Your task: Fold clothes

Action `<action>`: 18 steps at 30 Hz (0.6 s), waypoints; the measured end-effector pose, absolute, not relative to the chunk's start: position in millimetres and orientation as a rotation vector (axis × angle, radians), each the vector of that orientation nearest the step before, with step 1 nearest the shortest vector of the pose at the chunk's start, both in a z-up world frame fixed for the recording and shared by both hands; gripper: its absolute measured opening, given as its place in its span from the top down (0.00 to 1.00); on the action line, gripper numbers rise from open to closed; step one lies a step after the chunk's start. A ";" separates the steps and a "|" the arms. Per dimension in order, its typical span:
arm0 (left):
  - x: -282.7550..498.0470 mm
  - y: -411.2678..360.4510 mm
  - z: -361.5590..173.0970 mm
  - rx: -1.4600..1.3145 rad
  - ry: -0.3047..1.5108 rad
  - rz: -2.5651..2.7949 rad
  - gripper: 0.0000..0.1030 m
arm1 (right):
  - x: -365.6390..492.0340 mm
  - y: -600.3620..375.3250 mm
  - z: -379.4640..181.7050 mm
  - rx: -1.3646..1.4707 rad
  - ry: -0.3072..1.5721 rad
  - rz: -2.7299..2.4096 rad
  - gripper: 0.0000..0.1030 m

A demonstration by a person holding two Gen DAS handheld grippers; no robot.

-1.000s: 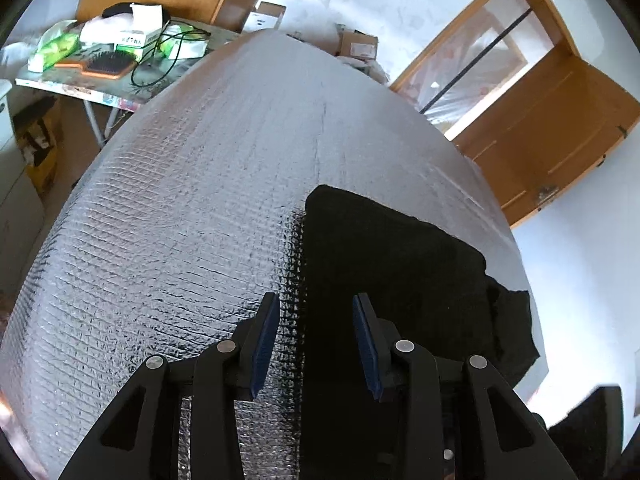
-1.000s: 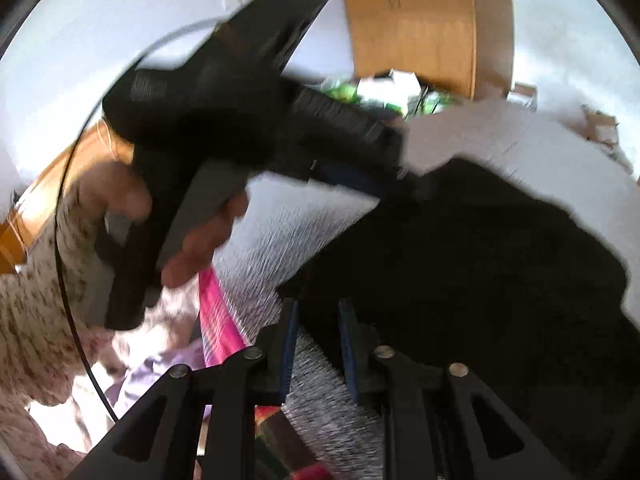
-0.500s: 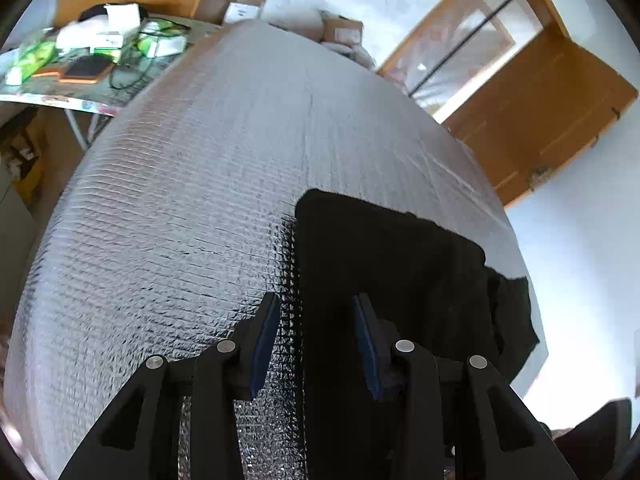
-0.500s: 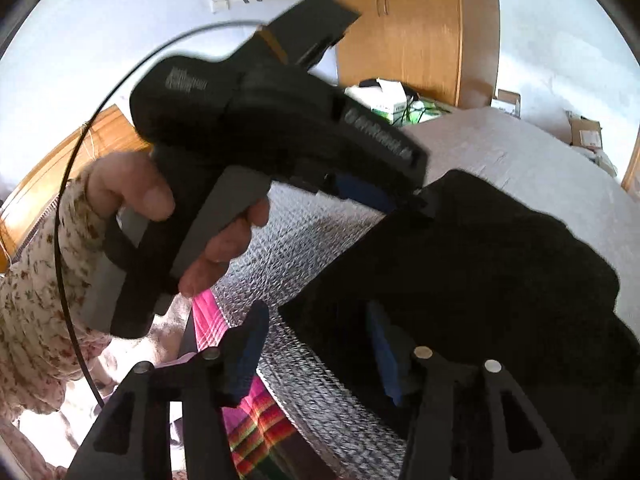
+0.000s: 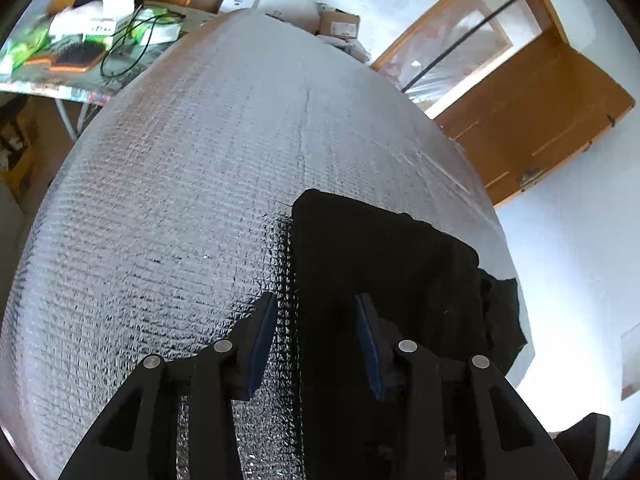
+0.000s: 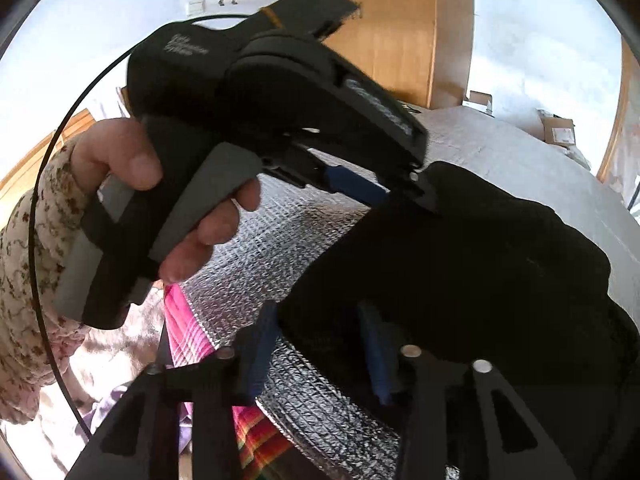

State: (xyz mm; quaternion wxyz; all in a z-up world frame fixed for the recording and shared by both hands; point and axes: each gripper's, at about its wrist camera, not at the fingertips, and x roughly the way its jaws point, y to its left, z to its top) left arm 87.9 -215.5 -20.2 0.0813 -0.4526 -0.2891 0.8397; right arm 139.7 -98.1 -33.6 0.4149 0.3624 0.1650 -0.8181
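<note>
A black garment (image 5: 380, 264) lies folded on the silver quilted mat (image 5: 180, 200), toward its right side. My left gripper (image 5: 316, 300) straddles the garment's left edge; its jaws are opening and the pads do not press on the cloth. In the right wrist view a hand in a floral sleeve (image 6: 120, 160) holds that left gripper (image 6: 404, 196) at the garment's (image 6: 460, 260) far edge. My right gripper (image 6: 318, 320) sits over the near corner of the garment. Its jaws are closing with the cloth between them, and a gap still shows at the left pad.
A cluttered side table (image 5: 80, 52) with a hairbrush and cables stands at the far left. Cardboard boxes (image 5: 336, 24) sit beyond the mat, and a wooden door (image 5: 540, 128) is at the right. A pink striped cloth (image 6: 188, 328) lies below the mat's near edge.
My right gripper went from nearly shut beside the garment to spread wide over its corner, then narrowed around it. The left gripper stayed at the garment's left edge.
</note>
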 end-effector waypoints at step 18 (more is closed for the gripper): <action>68.9 -216.7 -30.0 -1.369 -1.116 2.359 0.68 | 141.4 -60.4 -9.6 0.801 0.286 -2.051 0.89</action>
